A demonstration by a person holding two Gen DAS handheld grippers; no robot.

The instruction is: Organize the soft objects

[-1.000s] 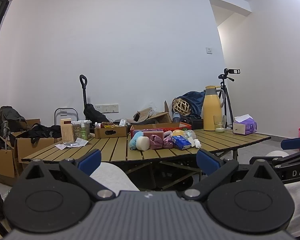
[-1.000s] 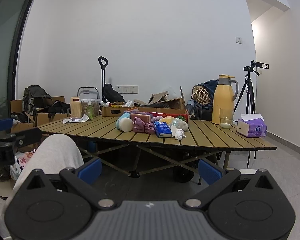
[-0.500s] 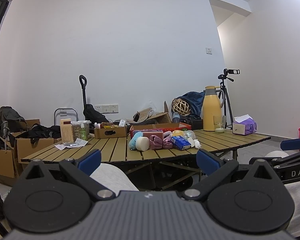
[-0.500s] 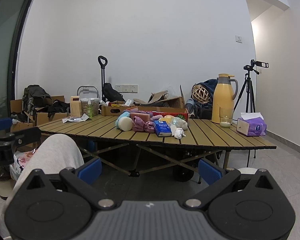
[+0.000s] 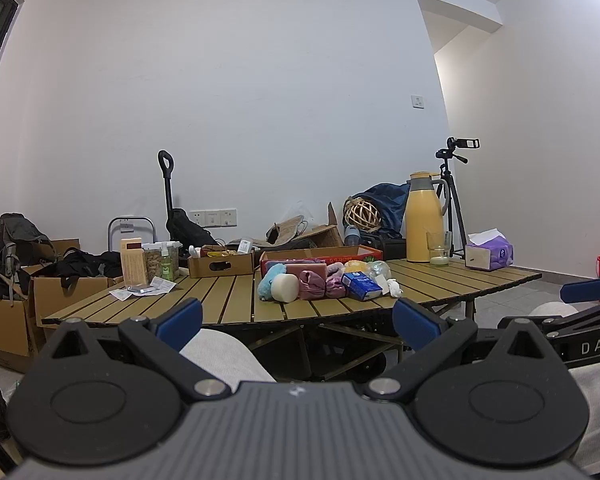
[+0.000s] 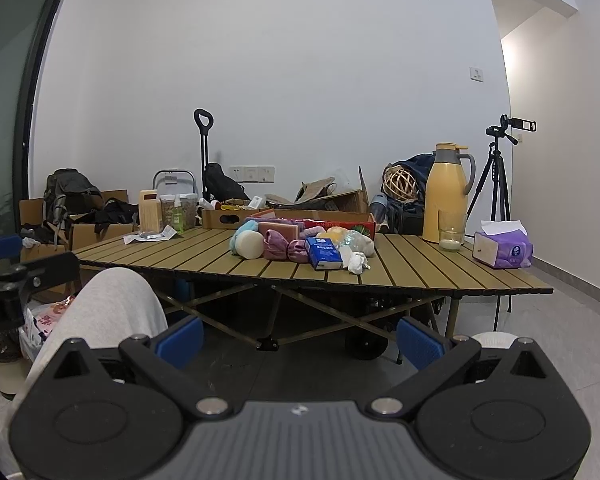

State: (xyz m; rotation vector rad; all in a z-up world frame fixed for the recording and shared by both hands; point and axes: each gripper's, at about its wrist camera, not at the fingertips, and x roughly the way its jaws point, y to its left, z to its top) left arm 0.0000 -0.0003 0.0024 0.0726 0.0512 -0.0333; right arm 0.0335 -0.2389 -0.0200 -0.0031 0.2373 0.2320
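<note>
The left gripper [image 5: 296,322] is held low with its blue fingers spread wide and nothing between them, above a knee in grey cloth [image 5: 220,354]. Well ahead and above it, on the slatted table [image 5: 228,300], the pile of soft objects [image 5: 324,280] lies in front of a red-edged box [image 5: 320,258]. The right gripper [image 6: 298,340] likewise gapes empty, the pile ahead of it, slightly left.

Even indoor light, sharp focus, fisheye-bent edges
</note>
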